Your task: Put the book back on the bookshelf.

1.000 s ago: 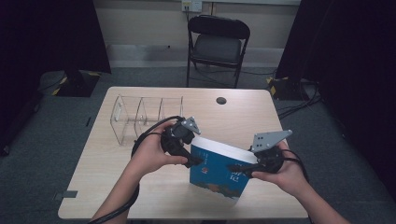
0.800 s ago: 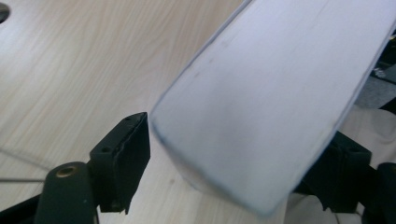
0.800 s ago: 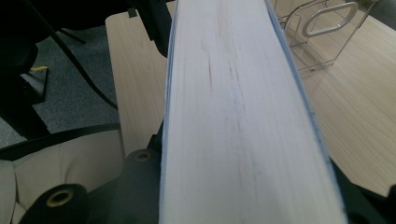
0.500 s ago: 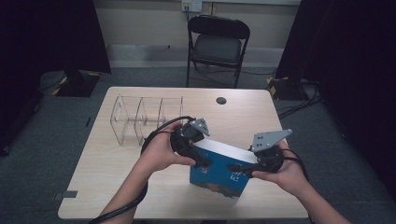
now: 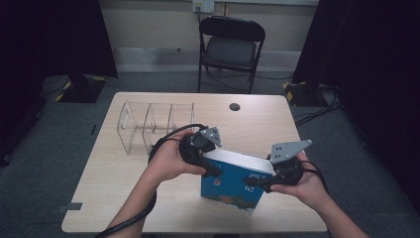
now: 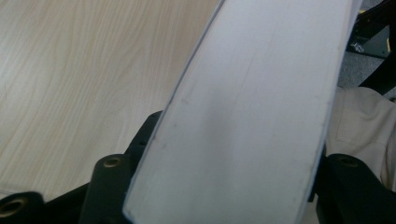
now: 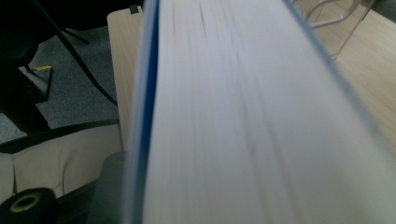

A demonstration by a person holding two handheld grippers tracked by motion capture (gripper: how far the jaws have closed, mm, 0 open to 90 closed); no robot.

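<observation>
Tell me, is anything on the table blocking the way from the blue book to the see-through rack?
Nothing visible blocks it. The blue book is held upright between the left claw and the right claw. The clear rack stands further back on the left, with bare table in between.

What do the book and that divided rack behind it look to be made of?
Book: paper block with a thin, probably glossy card cover; the left gripper view shows a matte white page edge, and the printed blue cover shows faint sheen. Rack: clear, glossy plastic, probably acrylic, since the wood-grain table shows through its dividers.
</observation>
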